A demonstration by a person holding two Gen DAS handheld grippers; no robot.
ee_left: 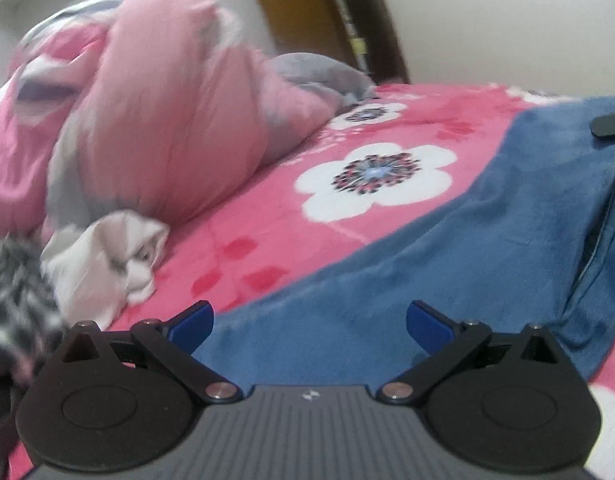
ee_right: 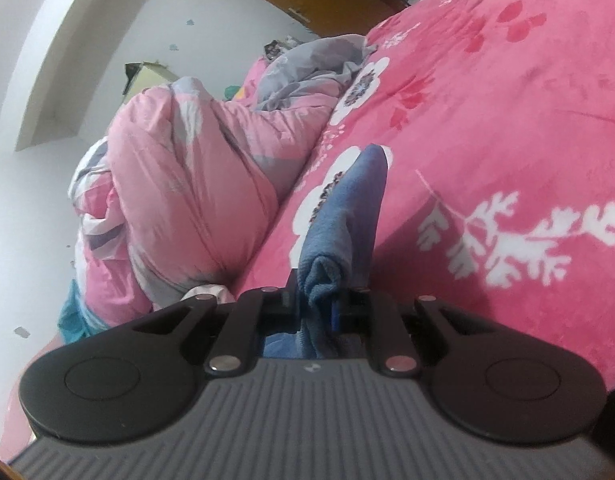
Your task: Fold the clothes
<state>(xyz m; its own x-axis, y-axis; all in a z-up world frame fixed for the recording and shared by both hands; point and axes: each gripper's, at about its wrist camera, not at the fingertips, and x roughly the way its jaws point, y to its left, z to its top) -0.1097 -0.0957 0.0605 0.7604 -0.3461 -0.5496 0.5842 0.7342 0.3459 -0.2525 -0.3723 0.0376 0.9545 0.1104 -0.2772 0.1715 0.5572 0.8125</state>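
Pinching a bunched edge of the soft blue fleece garment [ee_right: 347,216], our right gripper [ee_right: 323,300] is raising it off the pink floral blanket [ee_right: 507,120]; our left gripper [ee_left: 309,320] is hovering spread and empty above the garment's near stretch.

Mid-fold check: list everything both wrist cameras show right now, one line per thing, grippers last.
blue garment: one, blue fleece, spread on the bed, one edge bunched and pinched in the right gripper
blanket: one, pink with white flowers, covering the bed
quilt: one, pink and grey, heaped at the far side of the bed
white cloth: one, white, crumpled beside the quilt
patterned cloth: one, black and white, blurred, at the left edge
door: one, brown wood, in the background
left gripper: one, black with blue pads, open above the blue garment
right gripper: one, black, shut on the blue garment
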